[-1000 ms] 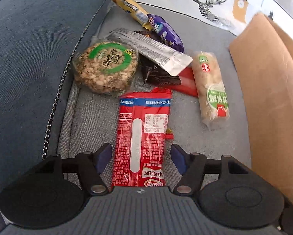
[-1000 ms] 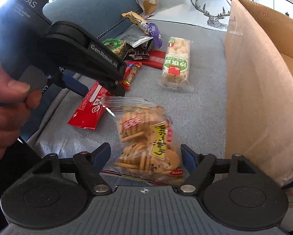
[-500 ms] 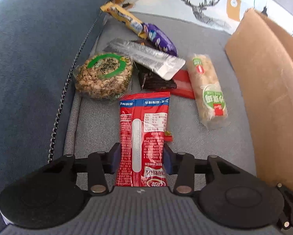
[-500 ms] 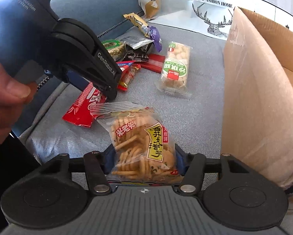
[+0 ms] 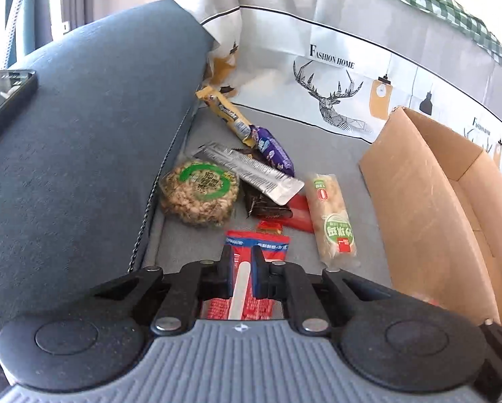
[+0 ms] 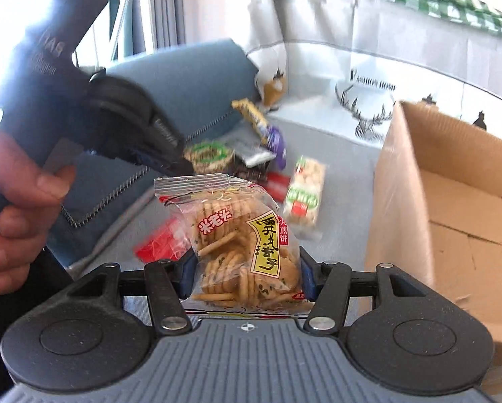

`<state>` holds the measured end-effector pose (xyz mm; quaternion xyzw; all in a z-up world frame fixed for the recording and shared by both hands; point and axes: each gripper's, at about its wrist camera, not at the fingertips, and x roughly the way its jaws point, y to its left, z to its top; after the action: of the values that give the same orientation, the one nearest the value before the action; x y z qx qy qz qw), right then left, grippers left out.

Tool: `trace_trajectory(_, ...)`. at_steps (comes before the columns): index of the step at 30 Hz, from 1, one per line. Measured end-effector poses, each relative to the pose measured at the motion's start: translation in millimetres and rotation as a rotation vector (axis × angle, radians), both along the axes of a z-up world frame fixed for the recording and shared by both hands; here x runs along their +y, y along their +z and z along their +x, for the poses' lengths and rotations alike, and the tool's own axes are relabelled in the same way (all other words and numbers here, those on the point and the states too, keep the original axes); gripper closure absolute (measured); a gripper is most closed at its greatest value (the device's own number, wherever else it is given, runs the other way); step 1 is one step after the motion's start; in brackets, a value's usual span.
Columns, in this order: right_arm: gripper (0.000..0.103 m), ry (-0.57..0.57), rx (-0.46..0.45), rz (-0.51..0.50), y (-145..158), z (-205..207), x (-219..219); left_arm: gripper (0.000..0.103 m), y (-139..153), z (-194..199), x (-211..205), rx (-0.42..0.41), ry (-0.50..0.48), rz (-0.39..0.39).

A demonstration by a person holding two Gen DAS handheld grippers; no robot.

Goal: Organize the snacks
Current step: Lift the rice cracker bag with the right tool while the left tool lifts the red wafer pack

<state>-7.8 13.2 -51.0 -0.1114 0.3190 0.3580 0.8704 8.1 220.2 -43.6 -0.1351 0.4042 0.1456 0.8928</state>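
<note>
Red packet (image 5: 251, 265) pinched between left gripper (image 5: 242, 270) fingers, squeezed narrow, raised off grey seat cushion (image 5: 334, 154); a second ago lay flat between spread jaws, which have just been closing. Cracker bag (image 6: 240, 245) clamped in right gripper (image 6: 247, 278), lifted clear of cushion; earlier flat on cushion, jaws wider. Both views tilted up since then, showing more of backdrop. Left on cushion, counted: one round green-label cake (image 5: 200, 194), one silver wrapper (image 5: 251, 171), one dark wrapper (image 5: 264, 206), one yellow bar (image 5: 225, 114), one purple pack (image 5: 274, 151), one green-label cracker roll (image 5: 333, 216), one flat red pack (image 5: 299, 216). One open cardboard box (image 5: 415, 201) at right.
</note>
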Motion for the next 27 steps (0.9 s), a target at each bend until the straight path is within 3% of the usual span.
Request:
trace_trajectory(4, 0.044, -0.012, -0.018, 0.026, 8.6, -2.8, -9.4, 0.087, -4.5, 4.5, 12.5, 0.033, 0.003, -0.08)
trace_trajectory(6, 0.044, -0.016, -0.013, 0.028, 9.6, -3.0, -12.2, 0.07, -11.3, 8.6, 21.7, 0.056, 0.004, -0.143)
trace_trajectory(7, 0.044, -0.015, -0.009, 0.026, 9.1, -3.0, -13.1, 0.055, -14.8, 12.5, 24.6, 0.077, 0.005, -0.168)
trace_trajectory(8, 0.044, -0.013, -0.007, 0.024, 9.0, -3.6, -13.7, 0.049, -18.8, 16.3, 27.7, 0.095, 0.003, -0.189)
trace_trajectory(10, 0.044, -0.011, -0.008, 0.023, 9.4, -6.6, -13.8, 0.046, -27.0, 25.0, 31.4, 0.13, -0.006, -0.219)
trace_trajectory(14, 0.044, 0.0, -0.012, 0.028, 9.6, -9.3, -15.6, 0.037, -43.7, 41.8, 25.1, 0.217, -0.001, -0.173)
trace_trajectory(21, 0.044, 0.019, -0.019, 0.027, 7.5, -9.8, -17.9, 0.036, -58.6, 60.3, 4.0, 0.297, -0.078, -0.037)
trace_trajectory(24, 0.044, 0.02, -0.024, 0.031, 7.4, -8.0, -15.8, 0.049, -57.7, 60.1, -2.5, 0.301, -0.099, 0.008)
trace_trajectory(27, 0.044, 0.008, -0.03, 0.056, 10.0, -7.8, -15.9, 0.054, -52.7, 55.1, -2.9, 0.268, -0.099, 0.015)
